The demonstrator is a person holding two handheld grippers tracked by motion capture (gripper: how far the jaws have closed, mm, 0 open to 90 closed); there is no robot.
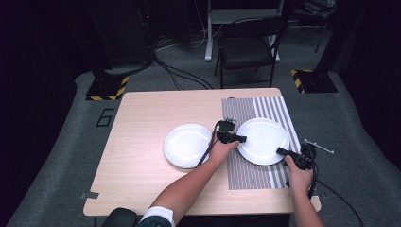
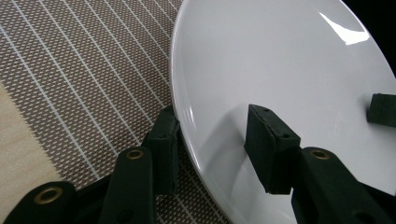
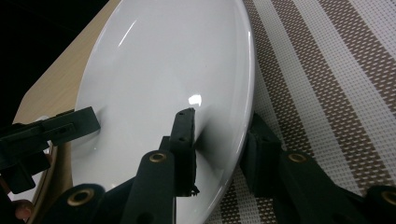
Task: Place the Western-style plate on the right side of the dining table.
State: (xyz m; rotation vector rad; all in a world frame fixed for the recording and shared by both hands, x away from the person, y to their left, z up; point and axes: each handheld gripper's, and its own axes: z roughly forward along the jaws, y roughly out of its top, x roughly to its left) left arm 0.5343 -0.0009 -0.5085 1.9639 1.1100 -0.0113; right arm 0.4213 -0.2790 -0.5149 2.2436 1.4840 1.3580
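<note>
A white plate [image 1: 263, 140] lies on a brown and white striped placemat [image 1: 265, 111]. My left gripper [image 1: 239, 138] is at its left rim, my right gripper [image 1: 283, 152] at its near right rim. In the left gripper view the plate [image 2: 280, 60] has its rim between the spread jaws of my left gripper [image 2: 212, 116]; one jaw is over the dish and one outside on the placemat [image 2: 84, 70]. In the right gripper view my right gripper [image 3: 222, 119] straddles the rim of the plate [image 3: 163, 60] the same way, with a gap still showing. The left gripper [image 3: 56, 128] shows across the plate.
A second white plate [image 1: 187, 145] sits on the bare wooden table [image 1: 142, 123], left of the placemat. A black folding chair [image 1: 248, 45] stands beyond the far edge. Cables and two hazard-striped bases [image 1: 108, 87] lie on the floor.
</note>
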